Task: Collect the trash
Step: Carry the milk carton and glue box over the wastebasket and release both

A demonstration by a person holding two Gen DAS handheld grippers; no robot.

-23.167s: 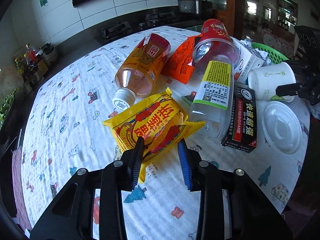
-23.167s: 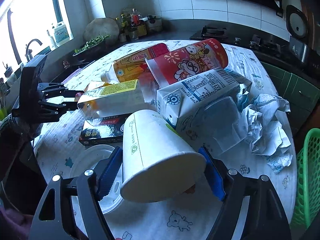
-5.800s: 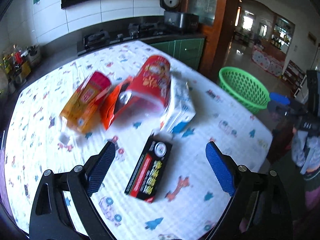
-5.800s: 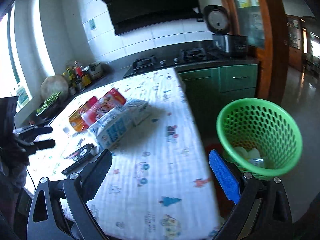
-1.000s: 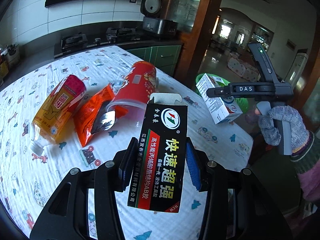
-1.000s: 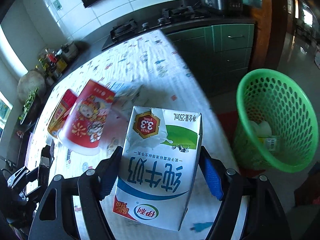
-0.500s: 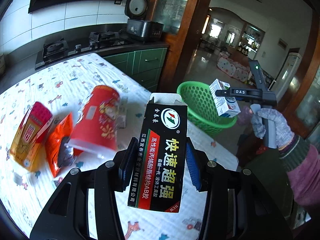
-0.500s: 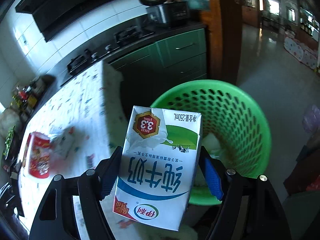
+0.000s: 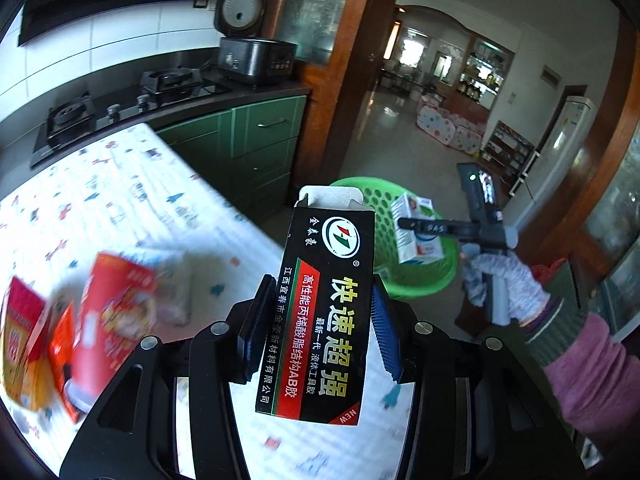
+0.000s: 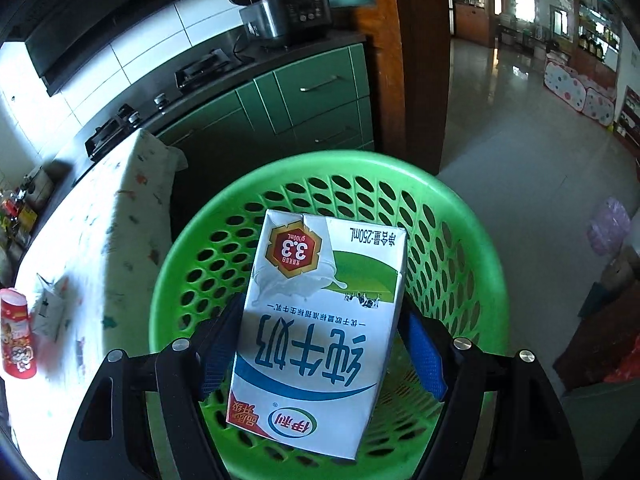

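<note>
My left gripper (image 9: 318, 328) is shut on a black glue box (image 9: 326, 312) and holds it upright above the table's right end. My right gripper (image 10: 322, 344) is shut on a white milk carton (image 10: 320, 320) and holds it right over the green basket (image 10: 472, 224). The left wrist view shows that carton (image 9: 418, 236) held above the basket (image 9: 436, 280) on the floor past the table. A red cup (image 9: 112, 312), an orange wrapper (image 9: 60, 356) and a yellow-red bottle (image 9: 20, 344) lie blurred on the table at the left. The red cup (image 10: 16, 332) also shows in the right wrist view.
The table with a patterned cloth (image 9: 120, 184) ends just short of the basket. Green cabinets (image 10: 312, 96) with a stove and a rice cooker (image 9: 248, 40) stand behind. A wooden door post (image 10: 416, 60) stands beside the basket. A white crumpled carton (image 10: 50, 312) lies near the cup.
My right gripper has carried the milk carton from beside the table to right above the basket. My left gripper has swung right with the glue box, toward the basket.
</note>
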